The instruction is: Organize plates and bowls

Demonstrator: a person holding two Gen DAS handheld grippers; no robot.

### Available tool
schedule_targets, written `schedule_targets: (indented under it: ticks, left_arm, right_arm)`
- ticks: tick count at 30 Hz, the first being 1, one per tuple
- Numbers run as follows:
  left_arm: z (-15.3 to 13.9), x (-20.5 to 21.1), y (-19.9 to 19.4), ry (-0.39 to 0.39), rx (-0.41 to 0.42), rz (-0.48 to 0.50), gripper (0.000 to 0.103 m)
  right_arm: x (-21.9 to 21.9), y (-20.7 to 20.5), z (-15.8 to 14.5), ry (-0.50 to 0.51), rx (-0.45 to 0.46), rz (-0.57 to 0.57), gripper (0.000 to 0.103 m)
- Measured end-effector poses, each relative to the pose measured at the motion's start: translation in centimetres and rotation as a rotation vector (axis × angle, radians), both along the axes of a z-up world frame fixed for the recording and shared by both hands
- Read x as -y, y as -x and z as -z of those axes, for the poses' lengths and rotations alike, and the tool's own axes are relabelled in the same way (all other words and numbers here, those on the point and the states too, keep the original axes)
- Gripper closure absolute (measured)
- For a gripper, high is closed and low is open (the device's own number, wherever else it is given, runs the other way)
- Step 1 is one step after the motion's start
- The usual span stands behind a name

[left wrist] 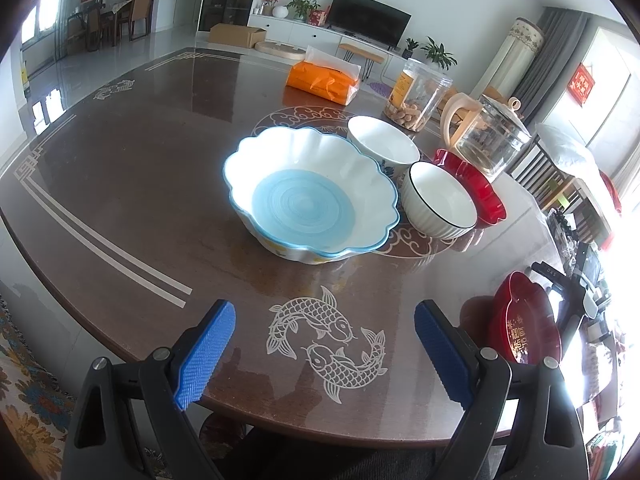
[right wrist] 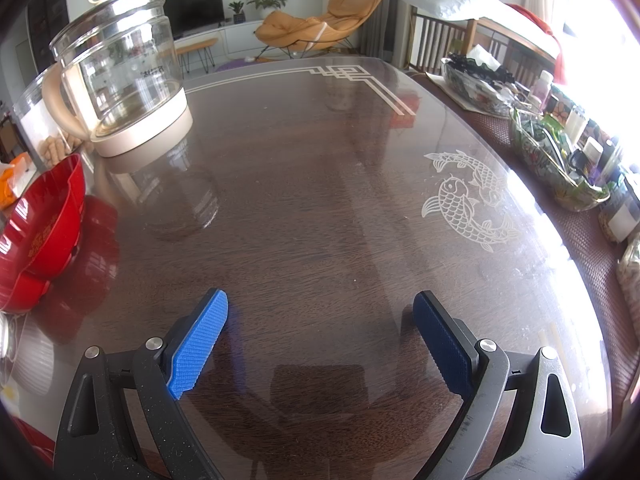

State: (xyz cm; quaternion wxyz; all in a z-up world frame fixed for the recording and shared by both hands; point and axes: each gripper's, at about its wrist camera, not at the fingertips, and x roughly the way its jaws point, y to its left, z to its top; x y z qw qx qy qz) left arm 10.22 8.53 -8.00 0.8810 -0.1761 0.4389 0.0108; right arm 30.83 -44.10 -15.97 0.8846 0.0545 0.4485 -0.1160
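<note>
Both the left hand-held gripper (left wrist: 324, 354) and the right hand-held gripper (right wrist: 320, 346) gape wide, holding nothing. The scalloped blue bowl (left wrist: 310, 200) sits mid-tabletop, two white bowls (left wrist: 438, 200) and a red plate (left wrist: 480, 188) crowding its right. Gripping one could knock its neighbours, or slip on the glossy dark tabletop (left wrist: 140, 184) in this bright living room.

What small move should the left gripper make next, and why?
Probably ease the left gripper forward toward the white ribbed bowl. Its jaws stand open and empty over the table, and that bowl looks small enough to nest inside the scalloped blue bowl beside it.
</note>
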Motion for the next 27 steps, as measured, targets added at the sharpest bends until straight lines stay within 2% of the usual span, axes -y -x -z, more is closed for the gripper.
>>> schedule_targets:
  ticks: [27]
  left_arm:
    - [-0.02,-0.07,0.06,-0.004,0.000,-0.003,0.012]
  right_arm:
    - [-0.01,-0.05,0.02,0.000,0.000,0.000,0.007]
